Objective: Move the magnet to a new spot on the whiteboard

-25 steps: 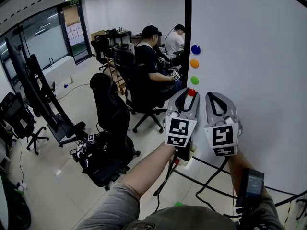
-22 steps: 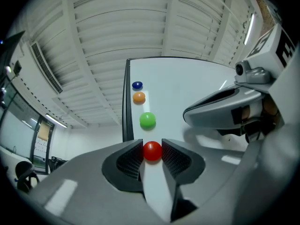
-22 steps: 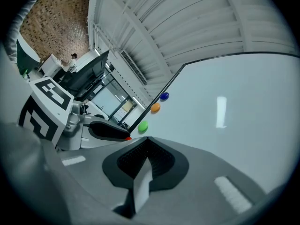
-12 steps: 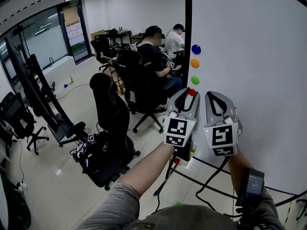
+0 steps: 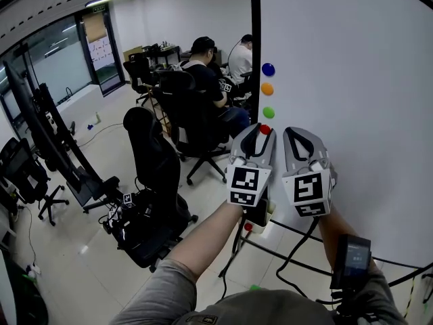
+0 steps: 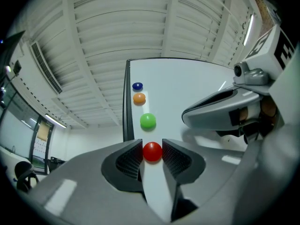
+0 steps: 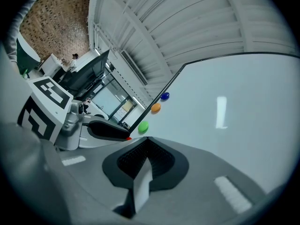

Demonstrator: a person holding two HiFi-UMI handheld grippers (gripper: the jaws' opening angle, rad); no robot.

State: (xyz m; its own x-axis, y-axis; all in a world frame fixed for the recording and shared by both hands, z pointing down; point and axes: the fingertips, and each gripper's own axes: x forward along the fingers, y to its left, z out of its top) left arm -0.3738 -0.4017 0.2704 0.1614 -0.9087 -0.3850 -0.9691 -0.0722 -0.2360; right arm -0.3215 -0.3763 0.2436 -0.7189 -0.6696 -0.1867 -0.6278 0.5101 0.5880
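From the head view, the person stands right at a big white whiteboard (image 5: 352,80) and holds both tools up to it. The left gripper (image 5: 262,133) has its tips at a round red magnet (image 5: 265,129), which sits low on the board near the board's black left edge. Above it in a line go a round green magnet (image 5: 268,112), a round orange magnet (image 5: 267,89) and a round blue magnet (image 5: 268,69). The right gripper (image 5: 295,137) is just beside the left one, also against the board. Behind them is a black office chair (image 5: 152,161) on the pale floor (two people sit further back).

In the left gripper view, the red magnet sits right between the two dark ribbed pads. The jaws have just opened a tiny bit, but both pads touch the magnet, one on each side, so it is pinched. The green one is just above it, apart from the jaws.

In the right gripper view, the jaws are pressed together with nothing between them. The other three magnets show off to the left on the board.
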